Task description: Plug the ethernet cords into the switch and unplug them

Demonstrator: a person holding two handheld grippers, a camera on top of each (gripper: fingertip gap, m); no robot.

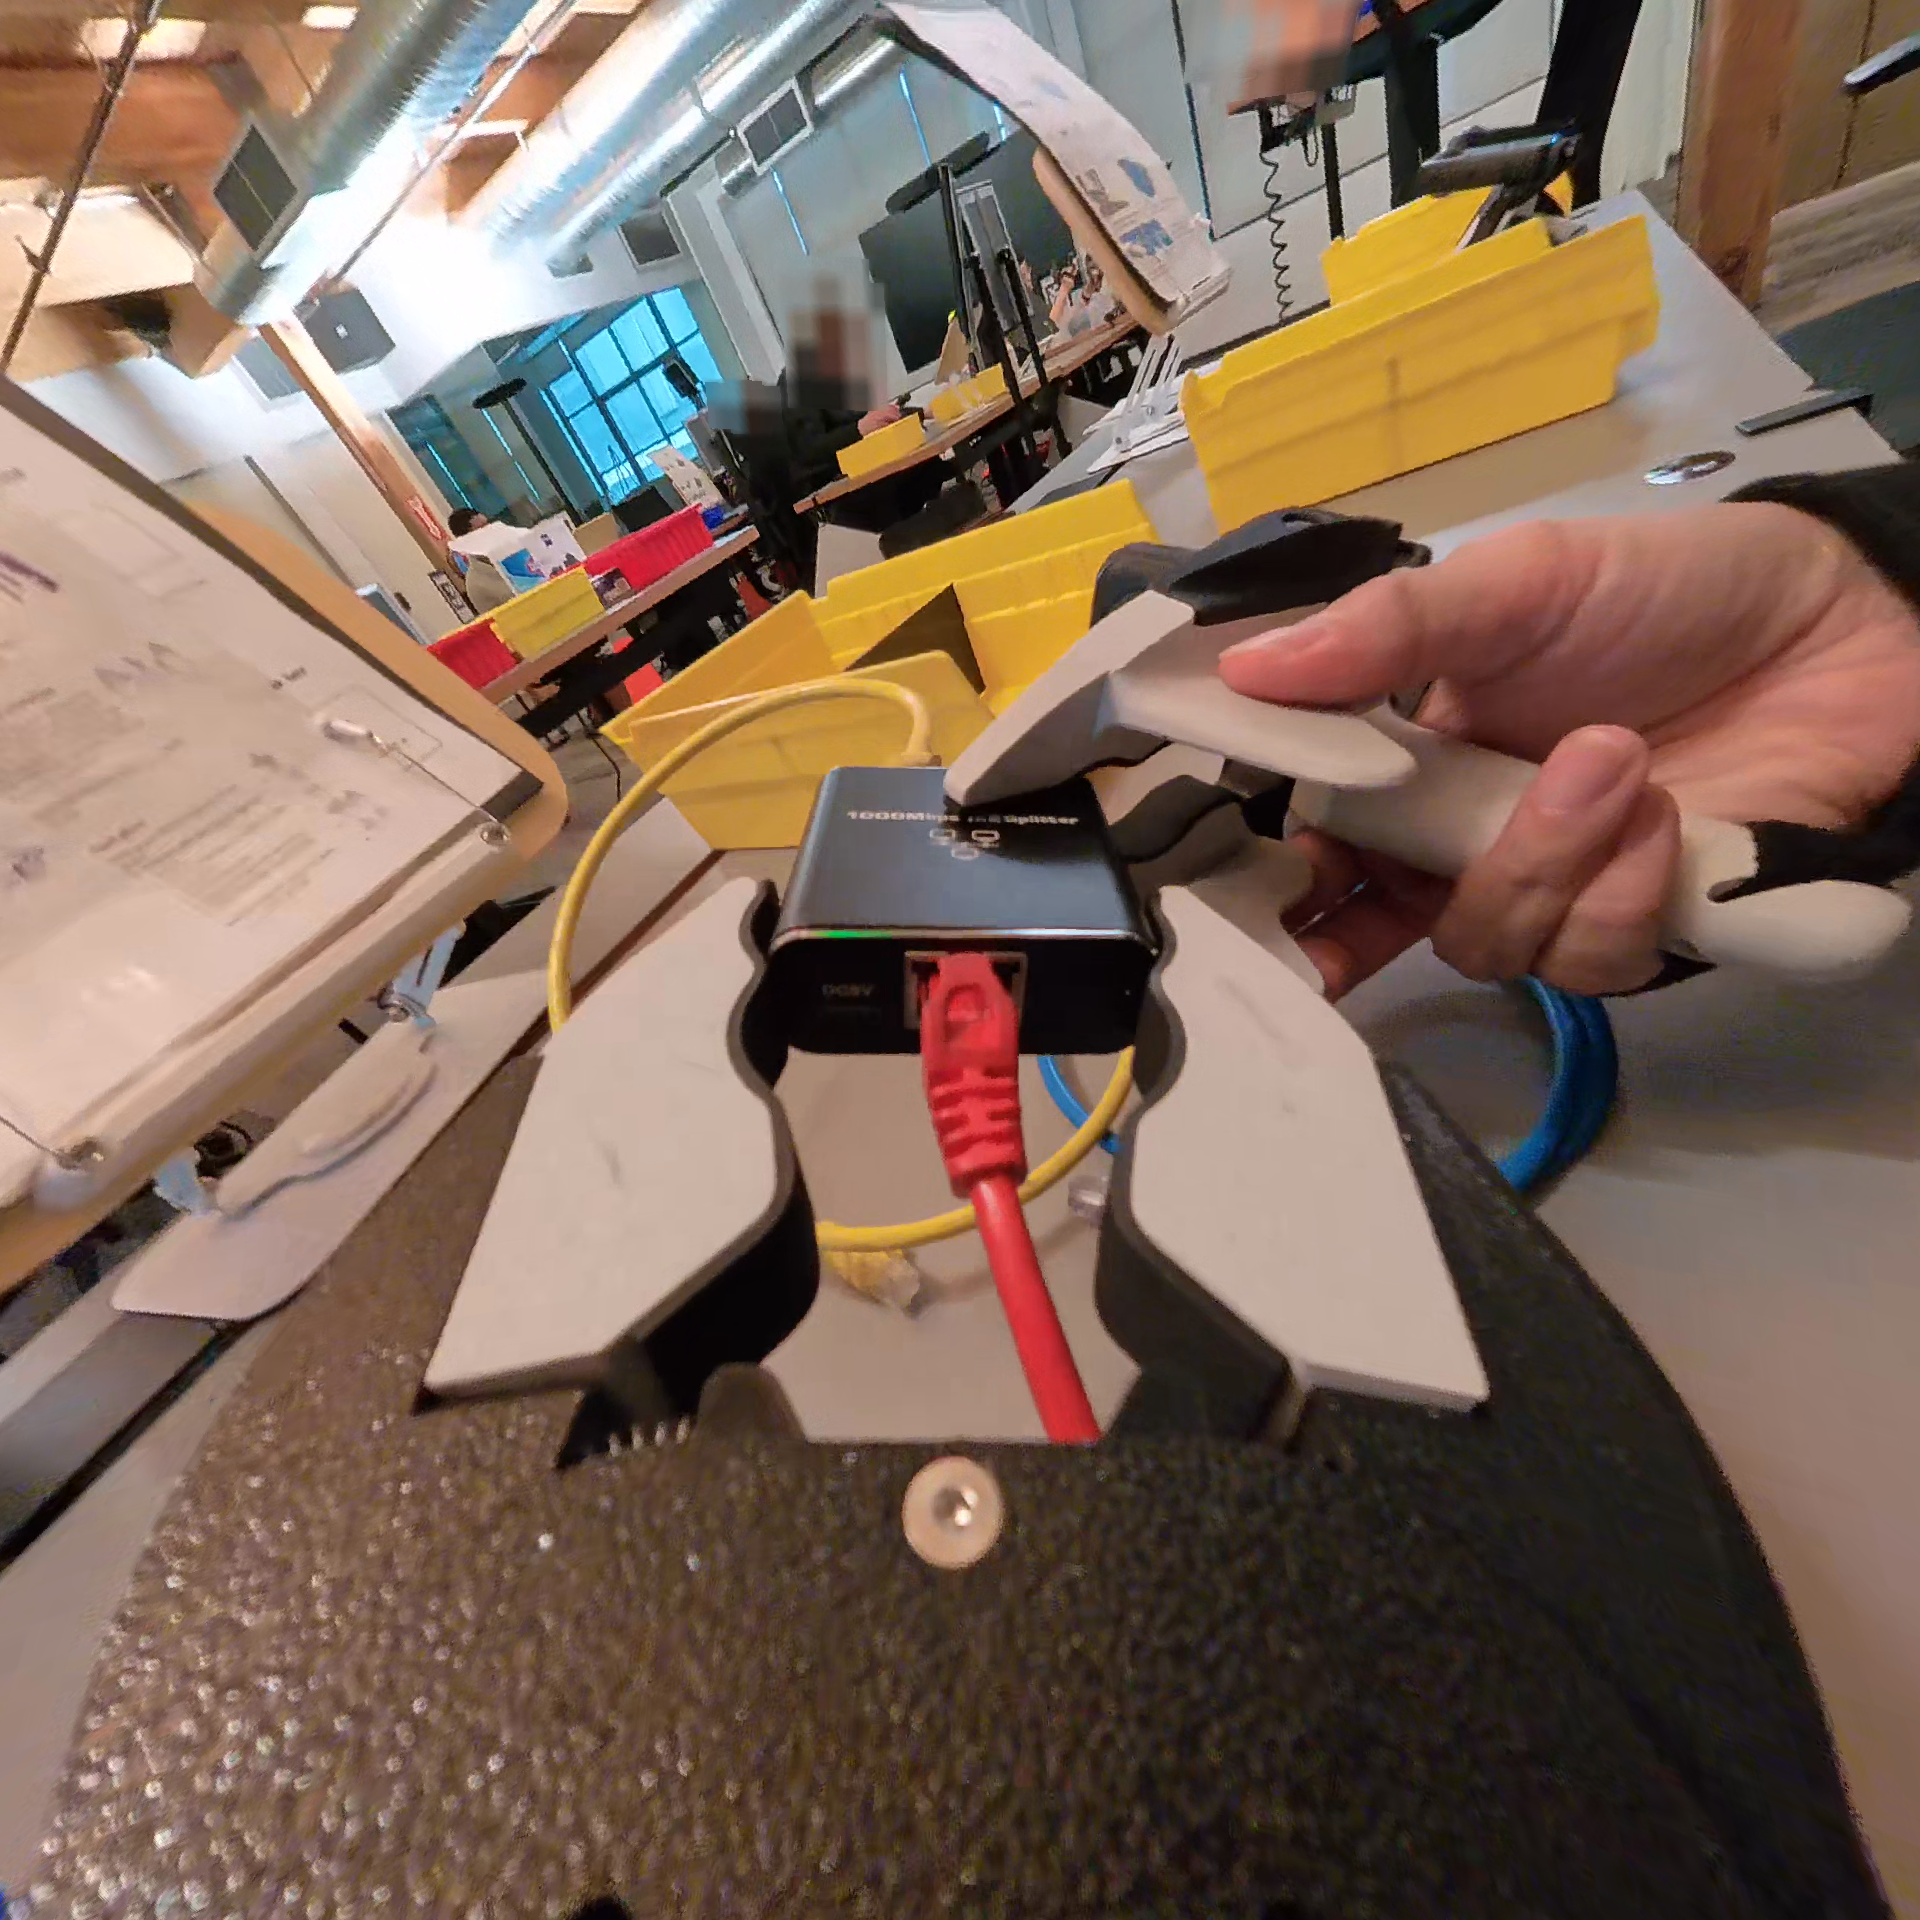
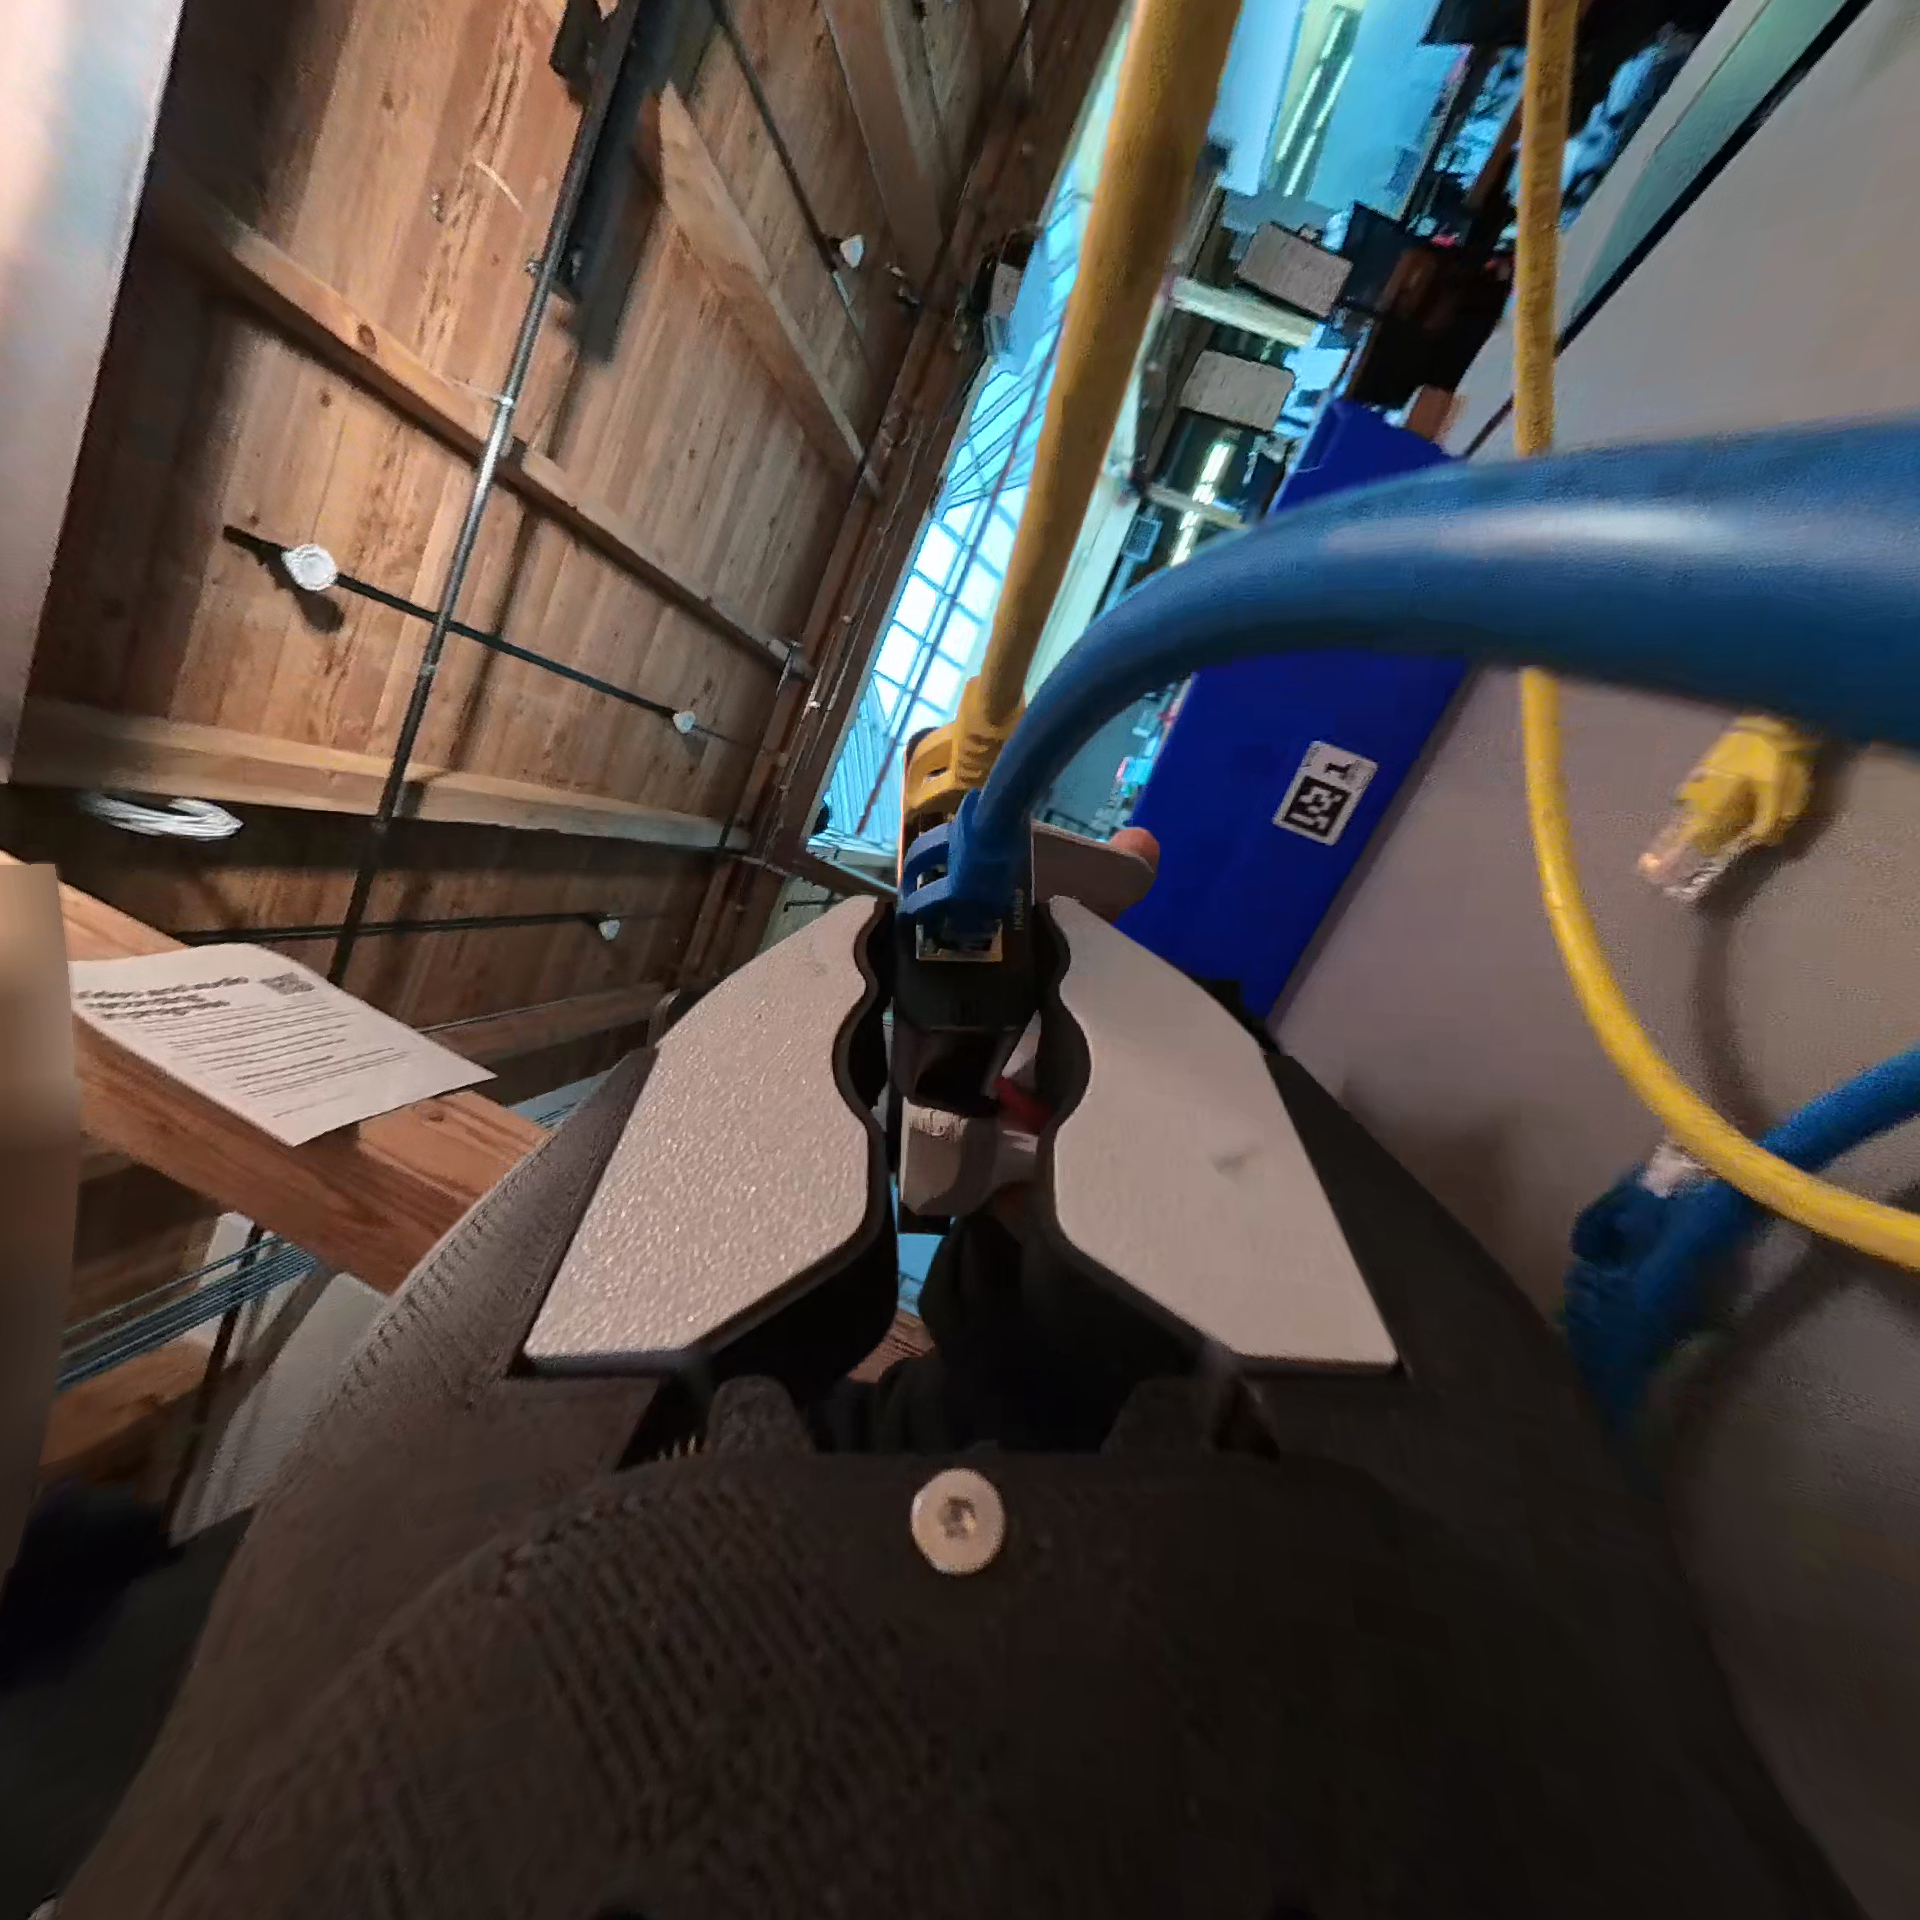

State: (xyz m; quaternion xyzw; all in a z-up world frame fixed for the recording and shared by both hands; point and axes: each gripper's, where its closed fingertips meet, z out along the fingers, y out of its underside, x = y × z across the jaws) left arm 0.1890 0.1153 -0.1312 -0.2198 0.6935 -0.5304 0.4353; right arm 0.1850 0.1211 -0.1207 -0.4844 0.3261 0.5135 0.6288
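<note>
Both tools are closed on the black switch (image 1: 961, 904): left tool (image 1: 961, 987) on its sides, right tool (image 2: 961, 971) across it.

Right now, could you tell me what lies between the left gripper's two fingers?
The black switch, with the red ethernet cord plugged into its near face, in the left wrist view.

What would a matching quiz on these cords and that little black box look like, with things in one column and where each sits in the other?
Things:
1. red cord
2. switch
3. yellow bin
4. loose yellow plug

Places:
A. held in the left gripper
B. lying unplugged on the table
C. plugged into the switch's near port
D. standing on the table beyond the switch

Pairs: 1-C, 2-A, 3-D, 4-B
</note>
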